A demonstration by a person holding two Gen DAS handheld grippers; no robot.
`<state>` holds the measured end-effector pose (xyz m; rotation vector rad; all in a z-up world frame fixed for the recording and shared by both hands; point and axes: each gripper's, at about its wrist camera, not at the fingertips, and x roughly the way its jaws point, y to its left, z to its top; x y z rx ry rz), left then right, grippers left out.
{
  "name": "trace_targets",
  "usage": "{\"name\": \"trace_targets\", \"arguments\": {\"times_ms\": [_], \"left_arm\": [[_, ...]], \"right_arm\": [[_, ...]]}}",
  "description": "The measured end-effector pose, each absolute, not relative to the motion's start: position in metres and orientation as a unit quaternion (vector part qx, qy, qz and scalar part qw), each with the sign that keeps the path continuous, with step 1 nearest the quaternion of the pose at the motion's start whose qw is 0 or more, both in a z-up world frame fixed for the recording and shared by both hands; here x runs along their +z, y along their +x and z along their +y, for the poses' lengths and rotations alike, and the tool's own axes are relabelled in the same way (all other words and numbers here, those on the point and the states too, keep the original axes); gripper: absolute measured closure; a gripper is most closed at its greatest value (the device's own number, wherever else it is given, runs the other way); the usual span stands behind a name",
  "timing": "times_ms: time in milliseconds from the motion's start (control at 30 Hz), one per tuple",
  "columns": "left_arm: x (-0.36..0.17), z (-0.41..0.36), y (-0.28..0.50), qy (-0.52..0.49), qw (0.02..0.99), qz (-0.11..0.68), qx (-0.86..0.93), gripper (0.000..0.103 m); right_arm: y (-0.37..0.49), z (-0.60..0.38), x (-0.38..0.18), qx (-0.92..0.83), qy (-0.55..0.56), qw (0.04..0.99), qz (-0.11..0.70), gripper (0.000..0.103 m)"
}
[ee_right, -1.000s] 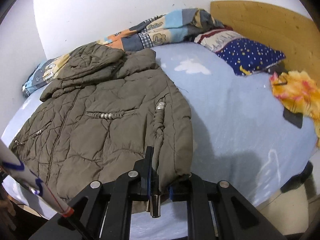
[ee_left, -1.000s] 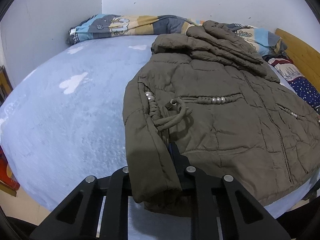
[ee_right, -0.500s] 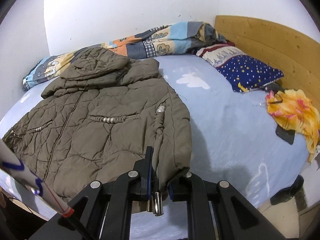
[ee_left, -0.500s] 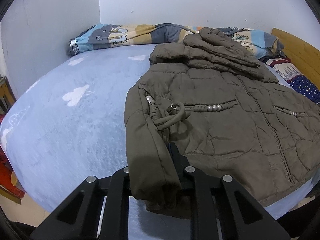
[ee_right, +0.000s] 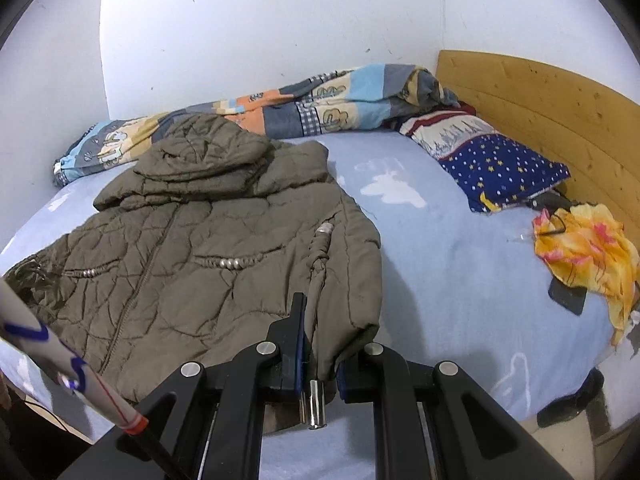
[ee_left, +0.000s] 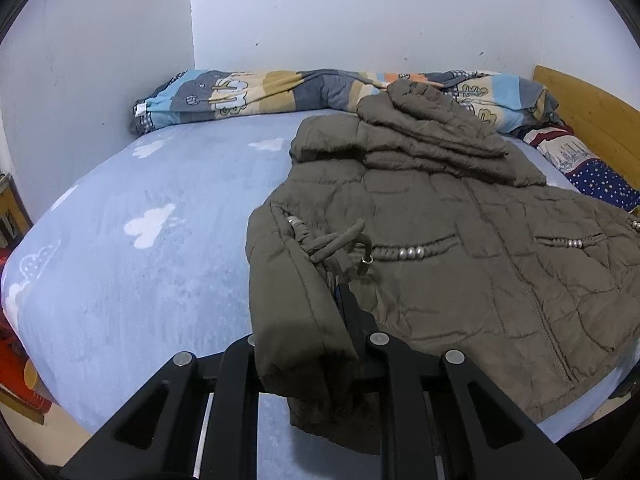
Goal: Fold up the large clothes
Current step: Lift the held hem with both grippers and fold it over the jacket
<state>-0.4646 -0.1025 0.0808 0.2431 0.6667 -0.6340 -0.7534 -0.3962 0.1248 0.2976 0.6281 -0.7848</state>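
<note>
An olive quilted hooded jacket [ee_left: 460, 248] lies front up on the light blue bed, its hood toward the wall; it also shows in the right wrist view [ee_right: 192, 248]. My left gripper [ee_left: 316, 344] is shut on the jacket's left hem corner, which drapes over the fingers. My right gripper [ee_right: 318, 344] is shut on the jacket's right hem corner [ee_right: 340, 320], with a metal cord end [ee_right: 316, 404] hanging between the fingers. Both corners are lifted slightly off the bed.
A patterned rolled quilt [ee_left: 280, 92] lies along the wall. A star-print pillow [ee_right: 496, 160], a yellow floral cloth [ee_right: 588, 248] and a dark phone [ee_right: 566, 298] lie at the right by the wooden headboard [ee_right: 560, 108]. The blue sheet [ee_left: 140, 248] is bare on the left.
Both grippers have risen and tilted up while holding the hem corners; more wall shows. The jacket's hem has lifted a little.
</note>
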Motion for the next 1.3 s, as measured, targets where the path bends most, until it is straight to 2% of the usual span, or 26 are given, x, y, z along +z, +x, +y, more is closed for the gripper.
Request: {"name": "trace_targets", "arguments": {"times_ms": [900, 1300], "left_arm": [[0.154, -0.138, -0.406, 0.071, 0.9, 0.285, -0.321, 0.086], [0.192, -0.19, -0.344, 0.046, 0.9, 0.279, -0.332, 0.086]], "right_arm": [[-0.704, -0.454, 0.209, -0.357, 0.13, 0.891, 0.247, 0.091], [-0.646, -0.524, 0.235, -0.347, 0.151, 0.894, 0.24, 0.091]]}}
